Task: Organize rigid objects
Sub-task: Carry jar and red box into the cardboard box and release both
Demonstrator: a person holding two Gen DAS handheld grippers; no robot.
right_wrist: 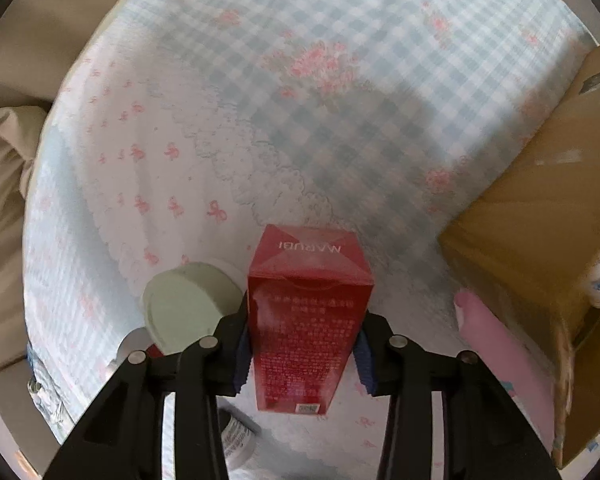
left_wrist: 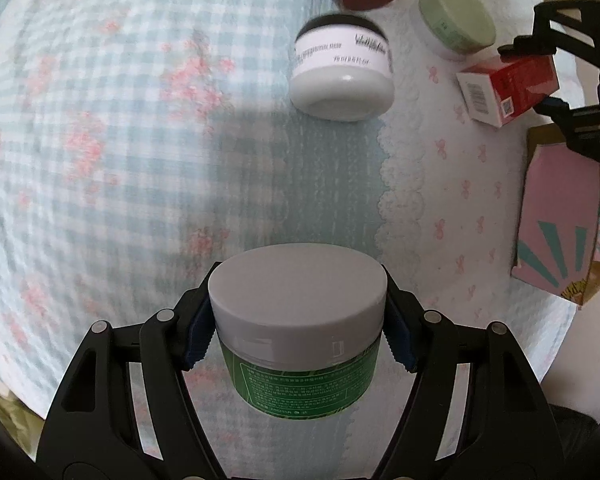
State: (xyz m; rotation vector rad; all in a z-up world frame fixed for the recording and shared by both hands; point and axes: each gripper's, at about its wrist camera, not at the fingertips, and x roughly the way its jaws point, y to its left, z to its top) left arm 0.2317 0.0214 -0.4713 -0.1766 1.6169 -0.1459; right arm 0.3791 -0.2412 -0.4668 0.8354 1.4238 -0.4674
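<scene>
Grey-lidded green-labelled jar (left_wrist: 300, 332) pinched by left gripper (left_wrist: 300, 330); red carton (right_wrist: 306, 320) clamped in right gripper (right_wrist: 304, 354); white jar (left_wrist: 342, 76), pale-green-lidded jar (left_wrist: 456, 16) apparently unsorted.

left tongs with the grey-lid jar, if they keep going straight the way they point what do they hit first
Most likely the checked bedspread: the left tongs point steeply down, clamped on the grey-lidded jar, and only cloth shows beyond it. The white jar lies further ahead, off that line. Depth is hard to judge.
</scene>
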